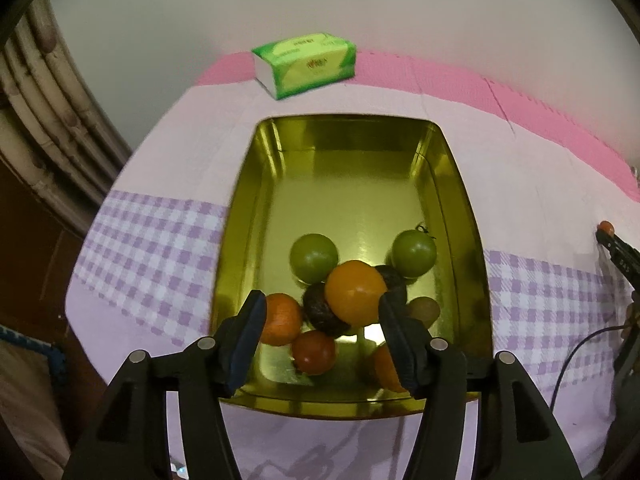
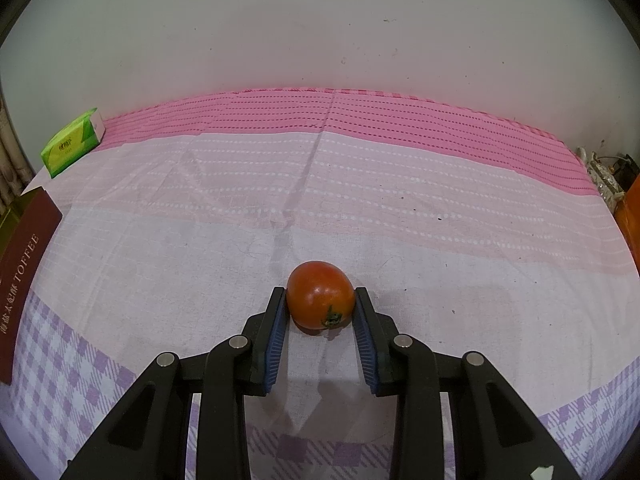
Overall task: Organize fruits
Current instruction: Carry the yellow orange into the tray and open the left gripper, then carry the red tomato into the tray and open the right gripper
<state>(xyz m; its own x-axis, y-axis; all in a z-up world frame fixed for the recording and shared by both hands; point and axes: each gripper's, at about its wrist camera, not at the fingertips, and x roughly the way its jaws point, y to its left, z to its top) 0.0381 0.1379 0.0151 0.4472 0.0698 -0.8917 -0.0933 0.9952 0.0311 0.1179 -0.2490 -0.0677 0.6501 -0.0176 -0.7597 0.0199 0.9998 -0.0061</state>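
Note:
A gold tin tray (image 1: 344,184) lies on the cloth and holds several fruits: two green tomatoes (image 1: 314,258), an orange one (image 1: 354,292), a red one (image 1: 314,352) and dark ones (image 1: 320,312). My left gripper (image 1: 322,308) is open above the tray's near end, and the orange fruit lies between its fingers, touching the right one. In the right wrist view my right gripper (image 2: 320,300) is shut on a red tomato (image 2: 320,294) that rests on the cloth. The right gripper also shows at the right edge of the left wrist view (image 1: 612,240).
A green tissue pack (image 1: 306,64) lies by the far wall; it also shows in the right wrist view (image 2: 72,142). The tin's dark red side (image 2: 24,280) marked TOFFEE stands at the left. A cable (image 1: 576,360) runs at the right. Clutter (image 2: 608,176) sits far right.

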